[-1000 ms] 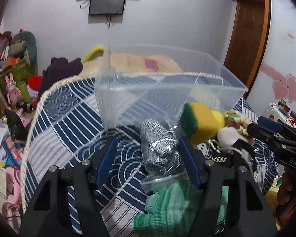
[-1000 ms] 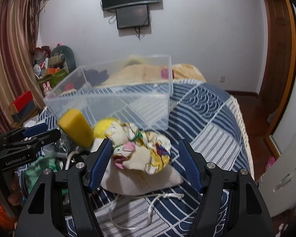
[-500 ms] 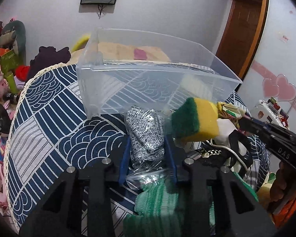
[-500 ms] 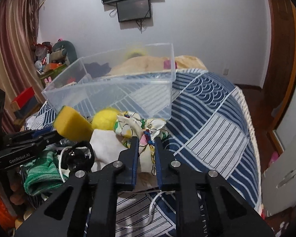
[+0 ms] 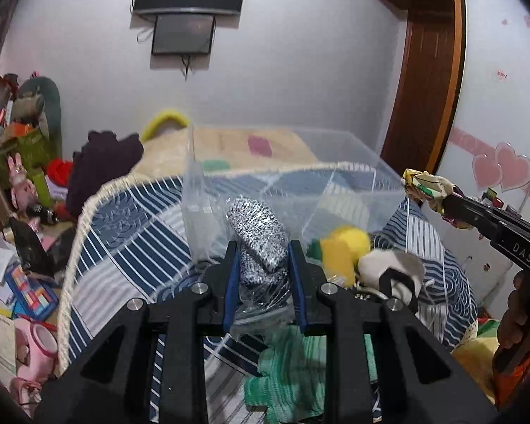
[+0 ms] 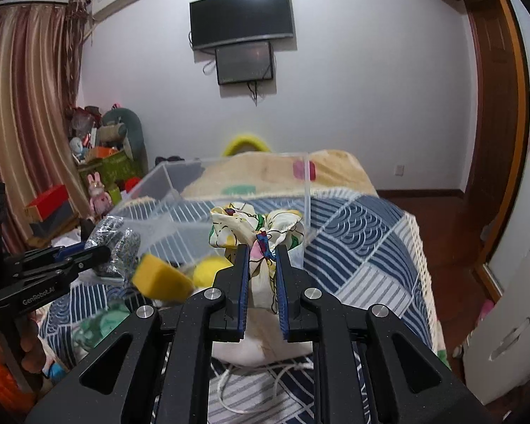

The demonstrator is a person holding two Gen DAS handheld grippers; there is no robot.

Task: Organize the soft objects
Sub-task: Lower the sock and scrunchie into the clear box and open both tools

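On the blue-and-white patterned bedspread [image 6: 364, 226] stands the largest item, a clear plastic storage bin [image 5: 349, 176], open-topped and apparently holding nothing yet — the likely destination for the soft goods heaped just in front of it.

Left gripper [image 5: 263, 259]: jaws closed on a speckled grey knitted bundle sealed in a clear plastic bag [image 5: 259, 233], raised off the pile with its free end pointing toward the bin's near wall. Judgement: light and compressible, but the film is slick; a hold across the bundle's thick middle, as now, should resist slipping better than a pinch on loose plastic.

Right gripper [image 6: 261, 268]: jaws closed on a cream floral fabric scrunchie [image 6: 256, 228], clear of the bedspread and close to the bin's front edge. Judgement: very light, limp, not fragile; the gathered centre is the sound place to grip, since the ruffled edges would simply pull through.

Remaining on the bed — a yellow sponge with green scouring face [image 5: 337, 251], a white drawstring pouch [image 6: 261, 348] and a green knitted cloth [image 5: 293, 364]. All appear soft and easily squeezed.
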